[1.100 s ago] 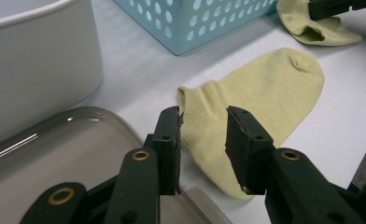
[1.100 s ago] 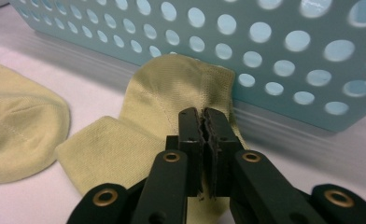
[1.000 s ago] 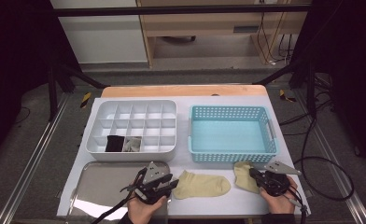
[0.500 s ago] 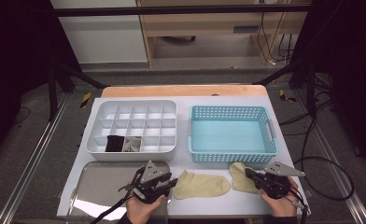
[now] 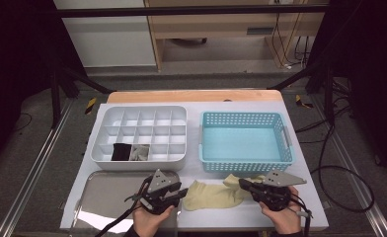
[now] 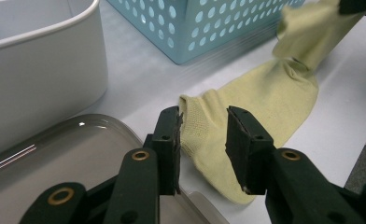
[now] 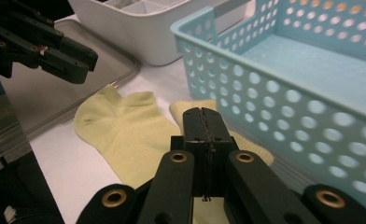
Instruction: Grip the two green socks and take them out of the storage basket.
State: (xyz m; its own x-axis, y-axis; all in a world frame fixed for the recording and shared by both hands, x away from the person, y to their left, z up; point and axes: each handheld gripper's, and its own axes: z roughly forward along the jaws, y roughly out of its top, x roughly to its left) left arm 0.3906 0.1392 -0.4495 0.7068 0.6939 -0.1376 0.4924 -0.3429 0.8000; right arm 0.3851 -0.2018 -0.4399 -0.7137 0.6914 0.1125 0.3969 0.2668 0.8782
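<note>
Two containers head the white table (image 5: 305, 202): a light blue perforated basket (image 5: 245, 143) at the right, and beside it at the left a white compartment organiser (image 5: 139, 136) with a black item (image 5: 121, 151) and a grey item (image 5: 140, 152) in adjoining cells of its near row. Next, a shallow metal tray (image 5: 102, 197) at the near left corner, just in front of the organiser. Then one pale yellow sock (image 5: 216, 194), lying on the table between the tray and the basket's near wall; its cuff end points toward the tray, its far end is lifted off the surface and folded up close to the basket. Left gripper (image 5: 174, 194): held at the tray's right edge, jaws apart, straddling the sock's cuff without pressing on it. Right gripper (image 5: 245, 186): jaws together, pinching the raised end of the sock, with cloth trailing beneath them in front of the basket wall.
</note>
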